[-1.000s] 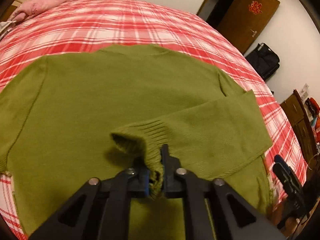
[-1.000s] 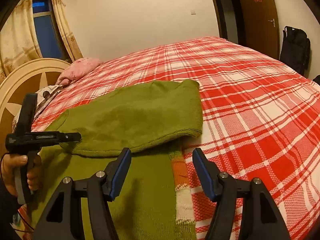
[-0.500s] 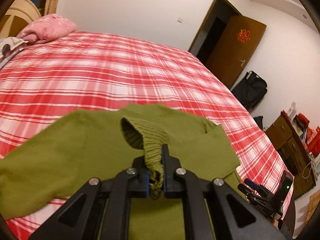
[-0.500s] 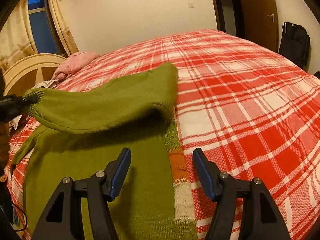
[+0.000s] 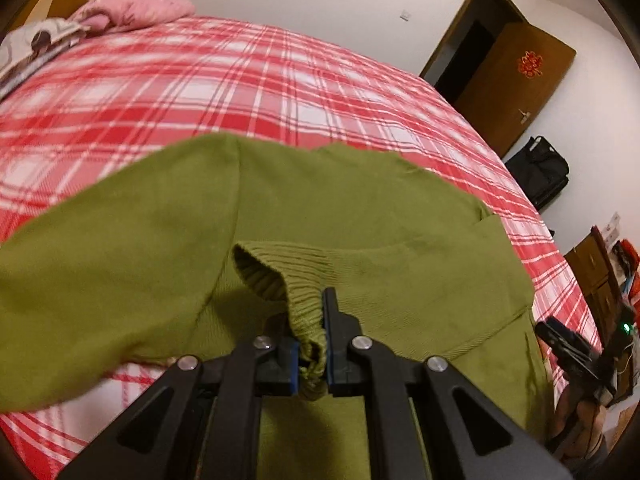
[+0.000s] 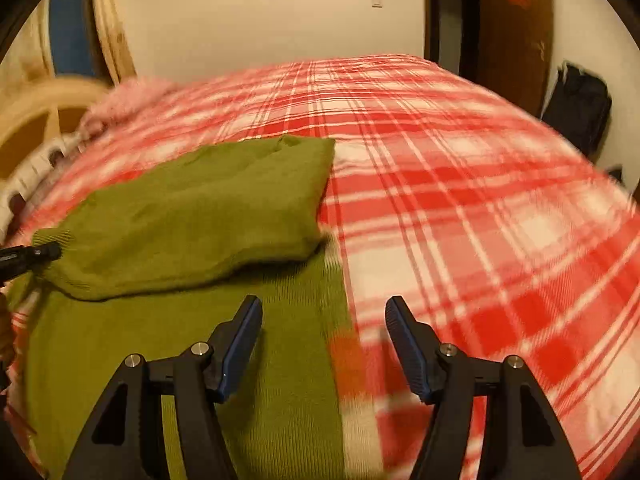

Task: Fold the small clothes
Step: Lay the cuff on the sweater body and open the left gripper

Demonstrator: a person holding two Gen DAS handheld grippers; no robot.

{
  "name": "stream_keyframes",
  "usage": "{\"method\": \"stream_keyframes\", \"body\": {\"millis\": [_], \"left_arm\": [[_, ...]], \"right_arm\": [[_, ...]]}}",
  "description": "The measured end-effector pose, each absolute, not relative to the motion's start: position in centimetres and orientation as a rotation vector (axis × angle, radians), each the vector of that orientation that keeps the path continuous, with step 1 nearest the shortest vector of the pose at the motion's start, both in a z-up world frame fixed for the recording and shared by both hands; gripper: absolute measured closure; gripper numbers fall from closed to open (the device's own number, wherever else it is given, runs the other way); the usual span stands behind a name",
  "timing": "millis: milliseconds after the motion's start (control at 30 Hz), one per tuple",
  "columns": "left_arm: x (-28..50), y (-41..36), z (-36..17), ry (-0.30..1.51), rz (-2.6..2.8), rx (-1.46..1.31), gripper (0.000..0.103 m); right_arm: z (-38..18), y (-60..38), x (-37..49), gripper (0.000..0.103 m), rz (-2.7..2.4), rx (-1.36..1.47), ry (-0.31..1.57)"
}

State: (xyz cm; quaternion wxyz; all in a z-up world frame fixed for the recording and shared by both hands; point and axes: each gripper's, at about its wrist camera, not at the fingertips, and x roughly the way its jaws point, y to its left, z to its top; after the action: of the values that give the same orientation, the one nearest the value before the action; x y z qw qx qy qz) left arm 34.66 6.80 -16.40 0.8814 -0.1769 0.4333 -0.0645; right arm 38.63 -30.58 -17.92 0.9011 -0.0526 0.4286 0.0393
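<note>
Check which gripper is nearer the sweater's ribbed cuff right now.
Left. The left gripper is shut on the ribbed cuff, holding it above the green sweater. The right gripper is open over the sweater's side edge, well away from the cuff.

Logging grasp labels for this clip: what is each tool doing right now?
Left tool: closed on the ribbed cuff of the green sweater.
Right tool: open, holding nothing.

the bed (image 5: pixel 280 80) wears a red and white plaid cover. a green sweater (image 5: pixel 380 216) lies spread on its near part, one sleeve folded across the body, and a pink pillow (image 5: pixel 136 8) sits at the head end beside the cream headboard (image 6: pixel 44 116).
</note>
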Motion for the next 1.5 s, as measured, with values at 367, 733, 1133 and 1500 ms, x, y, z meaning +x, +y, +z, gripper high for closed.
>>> {"method": "stream_keyframes", "body": {"millis": [367, 733, 1133, 1500], "left_arm": [[34.1, 6.1, -16.7, 0.899, -0.16, -0.307, 0.093], [31.7, 6.0, -18.0, 0.906, -0.158, -0.293, 0.086], [31.2, 4.6, -18.2, 0.856, -0.16, -0.241, 0.063], [30.6, 4.0, -18.2, 0.846, -0.191, -0.195, 0.038]], "right_arm": [[-19.7, -34.6, 42.3, 0.038, -0.072, 0.037, 0.9], [-17.2, -34.2, 39.4, 0.037, -0.128, -0.033, 0.88], [-18.1, -26.7, 45.9, 0.037, 0.111, -0.047, 0.944], [-16.8, -25.6, 45.0, 0.037, -0.024, -0.196, 0.891]]}}
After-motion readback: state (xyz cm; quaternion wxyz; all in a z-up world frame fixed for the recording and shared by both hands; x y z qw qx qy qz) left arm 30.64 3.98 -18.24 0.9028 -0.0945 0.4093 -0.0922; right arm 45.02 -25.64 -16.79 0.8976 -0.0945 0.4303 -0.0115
